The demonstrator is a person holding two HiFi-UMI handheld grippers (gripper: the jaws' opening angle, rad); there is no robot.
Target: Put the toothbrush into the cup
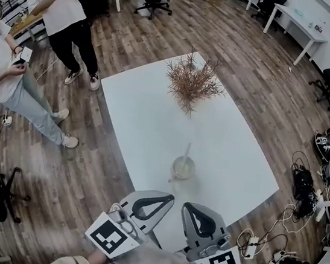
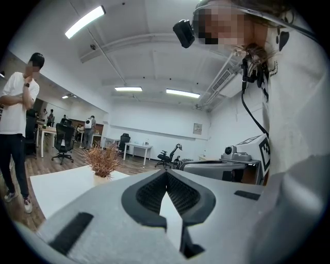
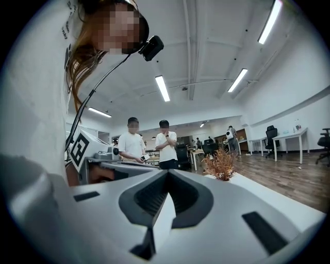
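Observation:
A pale cup stands on the white table, near its front middle. A white toothbrush stands upright inside the cup. My left gripper and right gripper are held close to my body at the table's near edge, short of the cup. Both are shut with nothing between the jaws. In the left gripper view the left gripper points across the table, its tips meeting. In the right gripper view the right gripper also has its tips together. Neither gripper view shows the cup.
A dried brown plant in a small pot stands at the table's far side. Two people stand on the wooden floor to the left. Cables and power strips lie on the floor to the right. Office chairs and desks line the room's edges.

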